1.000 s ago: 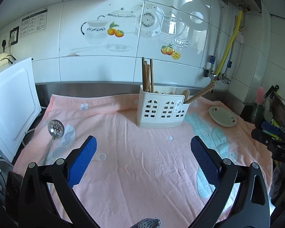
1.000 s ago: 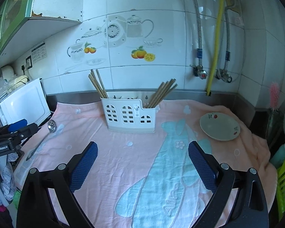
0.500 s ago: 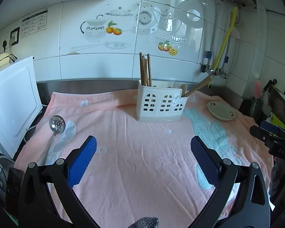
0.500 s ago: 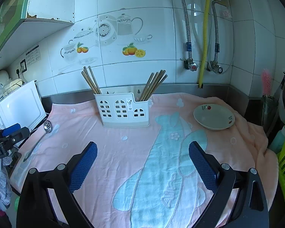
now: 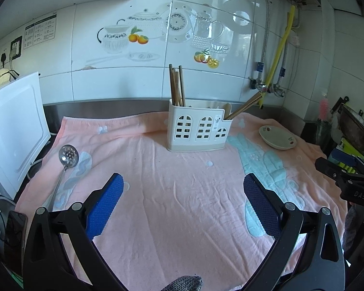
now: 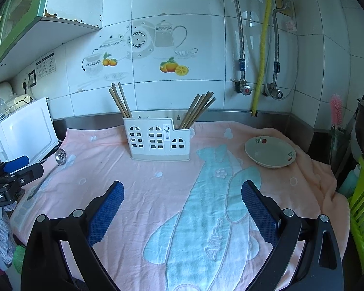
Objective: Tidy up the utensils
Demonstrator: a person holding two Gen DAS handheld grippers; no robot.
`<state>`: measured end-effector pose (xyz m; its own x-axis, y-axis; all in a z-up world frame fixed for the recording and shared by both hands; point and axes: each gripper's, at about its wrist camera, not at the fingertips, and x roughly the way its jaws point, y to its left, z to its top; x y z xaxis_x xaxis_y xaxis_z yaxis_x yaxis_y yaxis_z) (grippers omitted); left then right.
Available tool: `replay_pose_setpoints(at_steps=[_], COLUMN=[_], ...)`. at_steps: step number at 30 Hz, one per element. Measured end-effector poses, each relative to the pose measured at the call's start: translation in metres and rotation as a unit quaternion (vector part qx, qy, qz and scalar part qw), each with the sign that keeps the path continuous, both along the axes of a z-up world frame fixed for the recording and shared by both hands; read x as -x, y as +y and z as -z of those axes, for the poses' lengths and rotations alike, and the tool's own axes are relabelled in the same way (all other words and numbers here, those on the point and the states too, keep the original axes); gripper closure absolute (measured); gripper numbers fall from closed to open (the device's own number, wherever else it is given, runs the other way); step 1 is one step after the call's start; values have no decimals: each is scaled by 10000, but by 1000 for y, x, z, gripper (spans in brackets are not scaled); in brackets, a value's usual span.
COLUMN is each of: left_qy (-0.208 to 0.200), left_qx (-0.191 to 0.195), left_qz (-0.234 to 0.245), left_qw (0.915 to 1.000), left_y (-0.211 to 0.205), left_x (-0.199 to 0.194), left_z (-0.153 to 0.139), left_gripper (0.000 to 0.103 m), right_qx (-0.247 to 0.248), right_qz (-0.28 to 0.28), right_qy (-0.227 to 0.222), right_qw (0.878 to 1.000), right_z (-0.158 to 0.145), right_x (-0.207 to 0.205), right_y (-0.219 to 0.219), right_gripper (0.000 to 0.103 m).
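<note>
Both my grippers, left (image 5: 182, 203) and right (image 6: 182, 203), gape empty over the towel (image 5: 182, 218); ladle (image 5: 66, 160) at its left edge.

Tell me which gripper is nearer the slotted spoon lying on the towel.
Left. The left gripper hovers open with the slotted spoon just beyond its left finger; the right gripper is open over the towel's middle, farther right of the spoon.
</note>
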<state>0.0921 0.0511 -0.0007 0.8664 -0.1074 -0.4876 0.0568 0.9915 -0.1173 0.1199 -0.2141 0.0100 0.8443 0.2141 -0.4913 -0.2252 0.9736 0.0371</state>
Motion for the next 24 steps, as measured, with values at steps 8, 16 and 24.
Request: replay_pose_setpoints(at_steps=[8,16,24], left_qy=[46,133,204], left_qx=[-78,-104,-140], left_qz=[68,72,79], left_qw=[9999,9998,9997], left_y=[-9,-12,-15], left_x=[5,4,3], left_z=[8,16,21], left_gripper=[5,5,5], right_qx=[38,86,193], right_qz=[6,42,69], right_qy=[16,128,124], right_qw=[10000,9999,9997], right_z=[5,14,17], right_x=[3,3,4], right_y=[3,4,6], right_gripper=[9,9,9])
